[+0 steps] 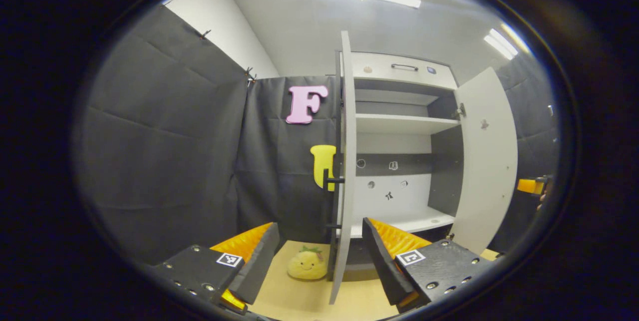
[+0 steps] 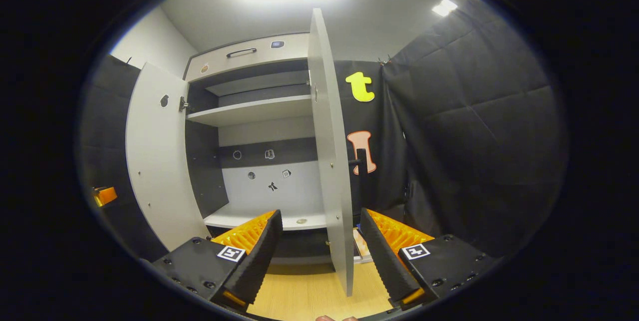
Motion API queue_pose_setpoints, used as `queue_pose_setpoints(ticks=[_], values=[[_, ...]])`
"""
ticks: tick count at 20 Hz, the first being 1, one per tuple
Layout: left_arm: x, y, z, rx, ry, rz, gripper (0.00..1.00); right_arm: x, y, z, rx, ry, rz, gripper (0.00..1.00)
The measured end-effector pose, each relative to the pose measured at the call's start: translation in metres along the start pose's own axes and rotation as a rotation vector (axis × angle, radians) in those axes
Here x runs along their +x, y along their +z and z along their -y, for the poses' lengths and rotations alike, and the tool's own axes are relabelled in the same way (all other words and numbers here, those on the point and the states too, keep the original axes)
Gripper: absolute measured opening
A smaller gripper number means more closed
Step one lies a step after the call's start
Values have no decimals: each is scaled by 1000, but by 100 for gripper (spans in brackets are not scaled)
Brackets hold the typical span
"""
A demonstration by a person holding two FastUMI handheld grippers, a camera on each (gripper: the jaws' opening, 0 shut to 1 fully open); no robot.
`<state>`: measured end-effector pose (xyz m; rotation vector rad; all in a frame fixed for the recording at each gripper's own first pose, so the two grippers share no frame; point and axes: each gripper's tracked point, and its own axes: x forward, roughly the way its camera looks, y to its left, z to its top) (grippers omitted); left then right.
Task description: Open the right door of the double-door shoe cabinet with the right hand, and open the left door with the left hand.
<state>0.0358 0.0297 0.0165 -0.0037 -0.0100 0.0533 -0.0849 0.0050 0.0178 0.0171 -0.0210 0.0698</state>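
Observation:
The white shoe cabinet (image 1: 399,124) stands with both doors swung wide. Its left door (image 1: 346,161) faces me edge-on in the left gripper view, a black handle (image 1: 332,181) on its outer side. My left gripper (image 1: 319,261) is open, and the door's edge rises in the gap between its fingers, touching neither. The right door (image 2: 329,151) is edge-on in the right gripper view, with its black handle (image 2: 360,161) on the far side. My right gripper (image 2: 319,256) is open around that door's edge, clear of it on both sides.
Inside are a white shelf (image 2: 254,110) and a bottom board (image 2: 264,218). A drawer with a handle (image 1: 404,67) tops the cabinet. A yellow plush toy (image 1: 305,264) sits on the wooden floor left of the left door. Black cloth walls close in on both sides.

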Motion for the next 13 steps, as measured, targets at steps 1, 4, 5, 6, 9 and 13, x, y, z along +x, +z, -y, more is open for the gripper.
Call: queue_pose_setpoints(ticks=[1,4,5,6,9,13], values=[[1,-2,5,3,-6,-4,96,-1,-1,0,6,0,1,98],[5,-9,21,27,-36,-13,96,-1,-11,0,24,-9,-16,98],[6,-9,24,31,-43,-13,96,-1,-12,0,25,-11,-18,98],[9,-10,28,30,-49,-11,96,0,-14,0,20,-13,-19,98],[16,-16,32,7,-54,-21,96,2,-16,1,14,-14,-17,98],[17,-24,31,-24,-40,-32,96,6,-24,-7,21,8,-25,98]])
